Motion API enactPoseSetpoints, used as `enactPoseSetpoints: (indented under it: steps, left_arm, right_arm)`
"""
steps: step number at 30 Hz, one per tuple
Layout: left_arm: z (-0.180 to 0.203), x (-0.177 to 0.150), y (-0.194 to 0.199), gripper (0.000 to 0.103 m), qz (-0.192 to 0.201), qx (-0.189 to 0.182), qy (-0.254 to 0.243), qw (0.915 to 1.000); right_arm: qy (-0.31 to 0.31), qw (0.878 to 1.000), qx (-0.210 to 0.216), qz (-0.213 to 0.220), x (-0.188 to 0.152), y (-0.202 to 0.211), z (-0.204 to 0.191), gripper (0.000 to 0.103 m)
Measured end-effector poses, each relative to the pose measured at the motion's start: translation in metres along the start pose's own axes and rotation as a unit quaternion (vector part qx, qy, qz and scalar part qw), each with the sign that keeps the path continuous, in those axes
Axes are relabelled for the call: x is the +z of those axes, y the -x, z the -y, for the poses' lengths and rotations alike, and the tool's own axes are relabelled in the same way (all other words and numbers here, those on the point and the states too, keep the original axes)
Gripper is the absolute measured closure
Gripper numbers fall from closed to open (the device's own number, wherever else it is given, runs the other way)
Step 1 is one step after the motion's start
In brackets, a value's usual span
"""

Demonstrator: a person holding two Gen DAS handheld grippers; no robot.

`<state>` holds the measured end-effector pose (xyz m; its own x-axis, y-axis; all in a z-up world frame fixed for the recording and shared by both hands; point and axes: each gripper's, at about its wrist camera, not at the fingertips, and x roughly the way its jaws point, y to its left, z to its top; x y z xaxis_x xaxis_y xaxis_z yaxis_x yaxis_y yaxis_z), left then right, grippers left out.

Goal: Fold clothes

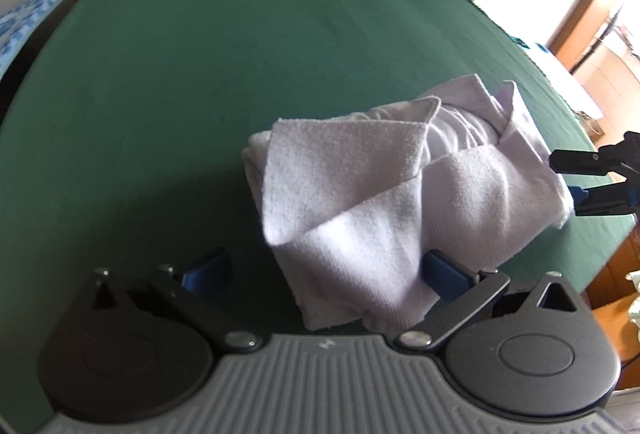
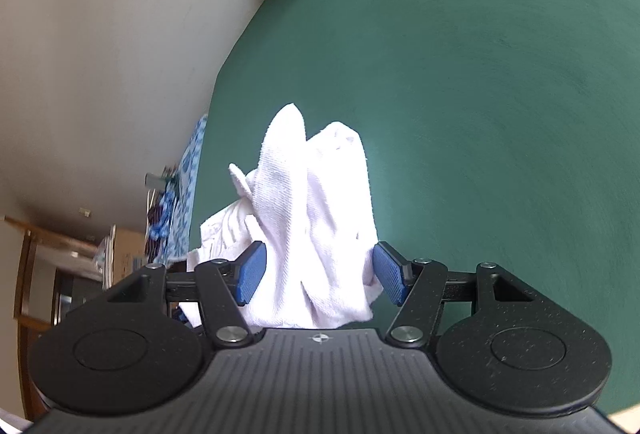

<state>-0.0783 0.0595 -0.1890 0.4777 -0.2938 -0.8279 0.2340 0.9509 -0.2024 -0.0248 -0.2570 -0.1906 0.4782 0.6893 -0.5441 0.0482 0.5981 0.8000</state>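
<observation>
Shirt [image 2: 316, 234] bunched in my right gripper [image 2: 318, 276] for carrying; beside it, my left gripper [image 1: 324, 270] spreads wide, empty.

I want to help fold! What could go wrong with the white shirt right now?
1. The left gripper has its jaws spread wide and touches the white shirt with one pad only, so the loose front flap might flop open.
2. The right gripper straddles a bunched-up end of the shirt; pulling there could drag the whole bundle across the green sheet and undo the fold.
</observation>
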Motion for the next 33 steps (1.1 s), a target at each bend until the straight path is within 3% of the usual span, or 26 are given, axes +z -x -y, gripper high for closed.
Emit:
enactPoseSetpoints:
  steps: [10, 20, 33]
  left_arm:
    - [0.011, -0.004, -0.001, 0.001, -0.005, 0.047, 0.051, 0.9976]
    - [0.017, -0.003, -0.004, 0.001, -0.005, 0.074, 0.074, 0.9945]
    - [0.012, -0.004, 0.000, 0.001, -0.007, 0.059, 0.069, 0.9959]
  right_arm:
    - [0.049, 0.997, 0.034, -0.054, 0.026, -0.020, -0.004, 0.039]
    - [0.095, 0.991, 0.059, -0.076, 0.036, -0.027, -0.007, 0.036]
    - [0.110, 0.989, 0.058, -0.075, 0.030, -0.026, -0.007, 0.039]
